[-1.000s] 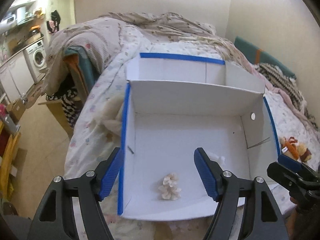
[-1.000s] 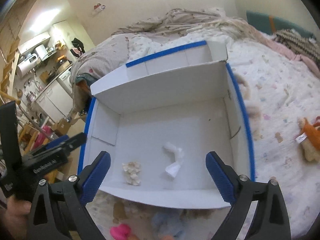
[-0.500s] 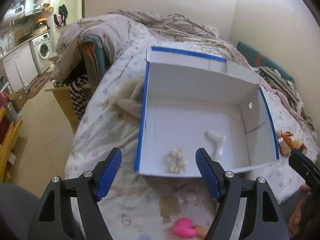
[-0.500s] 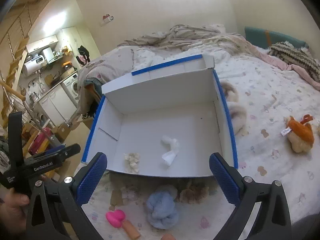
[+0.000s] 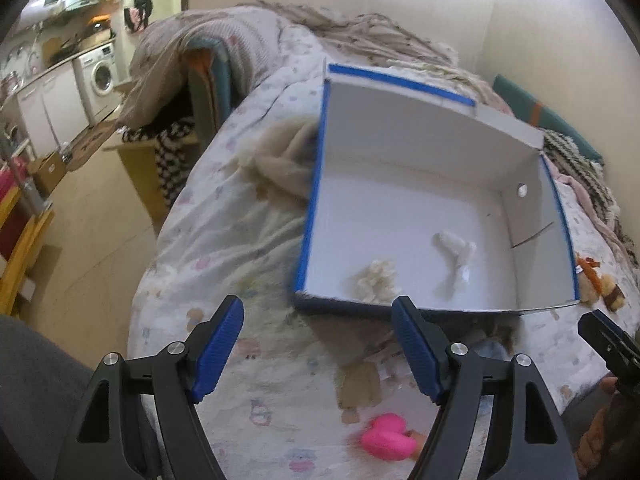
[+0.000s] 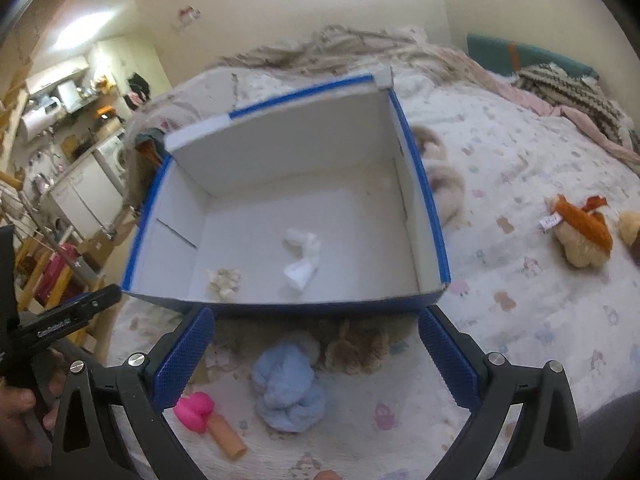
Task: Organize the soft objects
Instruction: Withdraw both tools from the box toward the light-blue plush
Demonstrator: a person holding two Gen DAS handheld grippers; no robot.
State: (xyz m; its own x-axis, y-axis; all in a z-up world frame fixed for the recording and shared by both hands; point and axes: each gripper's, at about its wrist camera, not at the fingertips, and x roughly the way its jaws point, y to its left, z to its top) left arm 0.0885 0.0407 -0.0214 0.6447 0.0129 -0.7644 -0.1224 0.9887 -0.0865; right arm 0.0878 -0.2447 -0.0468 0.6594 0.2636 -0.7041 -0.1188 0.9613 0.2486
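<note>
Both tongs (image 5: 318, 334) (image 6: 316, 354) gape before the box's (image 6: 304, 310) near edge.

Your left gripper (image 5: 318, 346) sits at the bottom of its own view, blue pads spread wide with nothing between them. Your right gripper (image 6: 316, 354) is likewise spread and empty, low in its frame. Your left hand (image 6: 18, 412) shows at the lower left edge of the right view, wrapped around the handle.
</note>
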